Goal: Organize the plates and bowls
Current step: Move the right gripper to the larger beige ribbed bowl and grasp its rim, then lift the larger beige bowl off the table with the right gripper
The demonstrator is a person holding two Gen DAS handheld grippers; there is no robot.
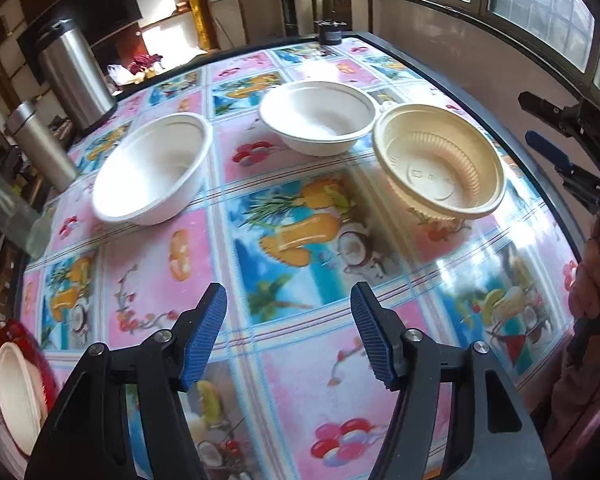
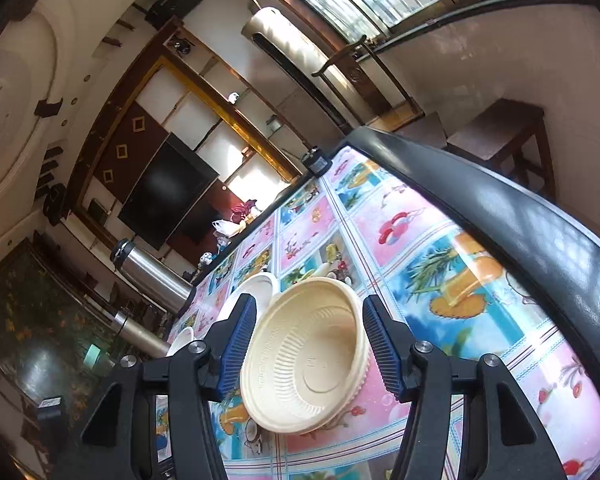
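Sunlit windows and a dark cabinet wall frame the bench [image 1: 300, 352], which wears a glossy fruit-print cloth. On it stand two white bowls, one at the left [image 1: 152, 168] and one farther back [image 1: 320, 118], with a ribbed cream bowl [image 1: 440, 170] just beside the latter. The left hand-held gripper [image 1: 288, 336] hovers above bare cloth, fingers apart. The right hand-held gripper [image 2: 309, 344] stands spread, its blue pads [image 2: 240, 340] flanking the cream bowl without visibly touching it.
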